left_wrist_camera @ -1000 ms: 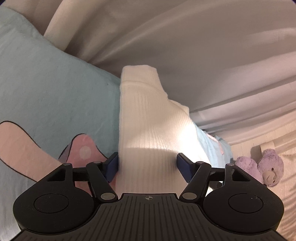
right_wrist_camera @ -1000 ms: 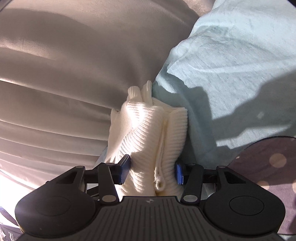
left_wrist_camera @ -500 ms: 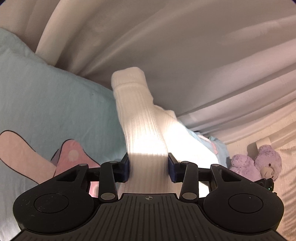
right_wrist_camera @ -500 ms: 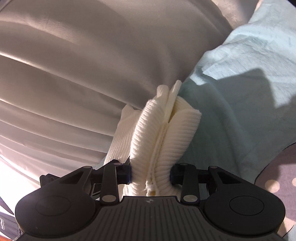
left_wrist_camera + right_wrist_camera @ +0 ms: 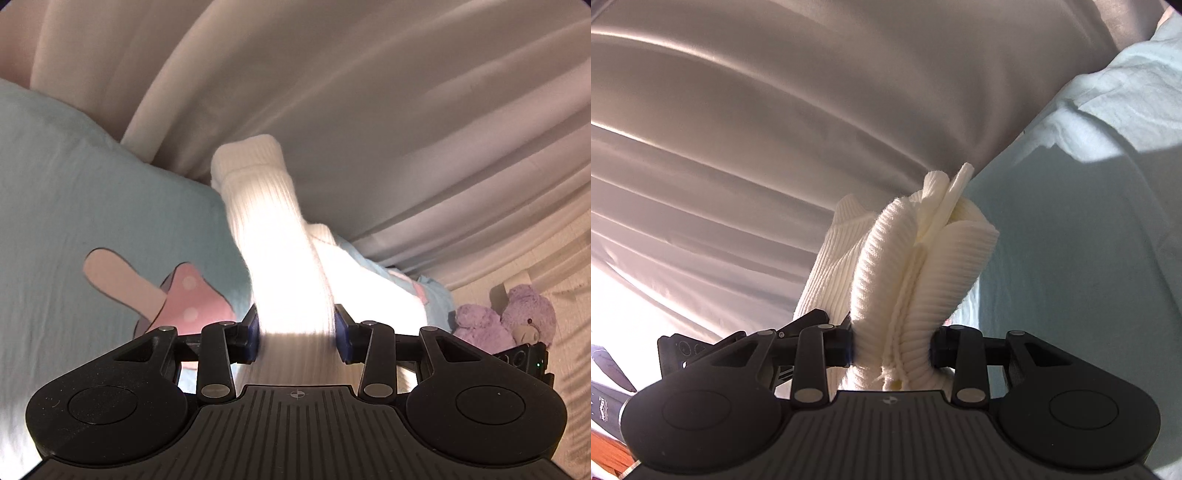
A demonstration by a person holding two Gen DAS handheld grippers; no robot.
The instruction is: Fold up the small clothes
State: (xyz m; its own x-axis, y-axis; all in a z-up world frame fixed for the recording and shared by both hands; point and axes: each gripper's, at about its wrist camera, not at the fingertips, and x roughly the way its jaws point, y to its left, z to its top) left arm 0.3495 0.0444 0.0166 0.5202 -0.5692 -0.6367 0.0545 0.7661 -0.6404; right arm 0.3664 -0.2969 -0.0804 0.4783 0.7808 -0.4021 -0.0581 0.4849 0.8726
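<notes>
A white ribbed sock [image 5: 273, 236] is held up off the light blue bed sheet [image 5: 74, 206]. My left gripper [image 5: 295, 332] is shut on one end of it, the cuff pointing up and away. My right gripper [image 5: 892, 349] is shut on the other end of the sock [image 5: 905, 280], which is bunched in folds between the pads. The left gripper's black body shows at lower left in the right wrist view [image 5: 713, 347], beside the sock.
Pale curtains [image 5: 369, 110] hang behind the bed. The sheet has a pink mushroom print [image 5: 177, 295]. A purple plush bear [image 5: 517, 317] sits at the right by a white wall. The sheet rises in folds at the right [image 5: 1089, 221].
Both grippers closed on the sock and lifted it off the sheet. The sock went from lying wide between open fingers to being pinched narrow and raised toward the curtains.
</notes>
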